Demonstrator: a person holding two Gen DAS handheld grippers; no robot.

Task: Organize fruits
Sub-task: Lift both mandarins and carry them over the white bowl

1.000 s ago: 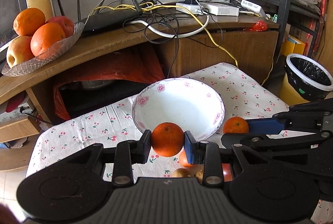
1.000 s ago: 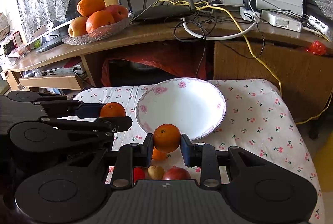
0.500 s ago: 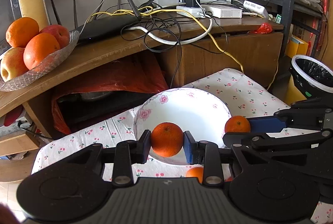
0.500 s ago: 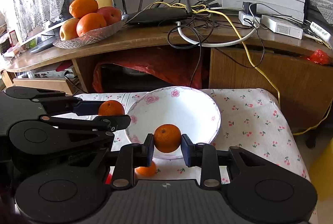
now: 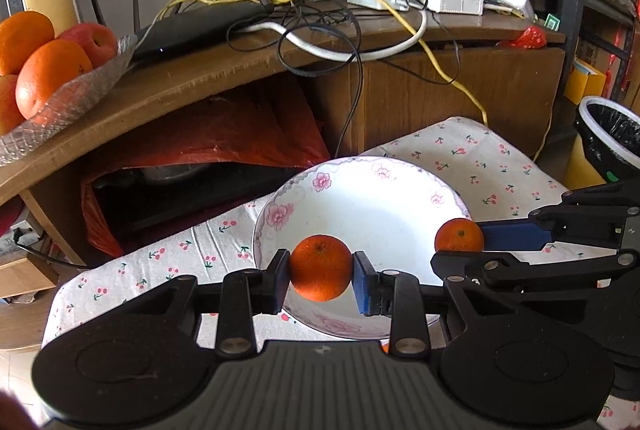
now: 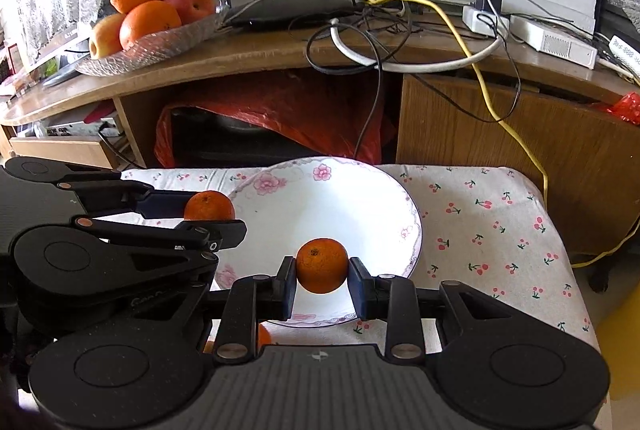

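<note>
We find a lived-in home room. Ahead of the fingers stands a wooden cabinet (image 6: 500,110) carrying a router (image 6: 296,12) amid tangled cables (image 5: 360,10) and a glass dish of fruit (image 6: 148,42). Below the fingers, a cherry-print cloth (image 6: 480,214) bears a floral bowl (image 5: 316,186). A lined waste bin (image 5: 612,134) sits beyond the fingers' right.

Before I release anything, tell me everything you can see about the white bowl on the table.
The white bowl is wide and shallow, glossy like glazed ceramic, with pink flowers and a thin patterned band around its rim. It sits upright on the cherry-print tablecloth, and its inside shows nothing in it. Both tools hang over its near side, each shut on an orange; neither visibly touches it.
</note>
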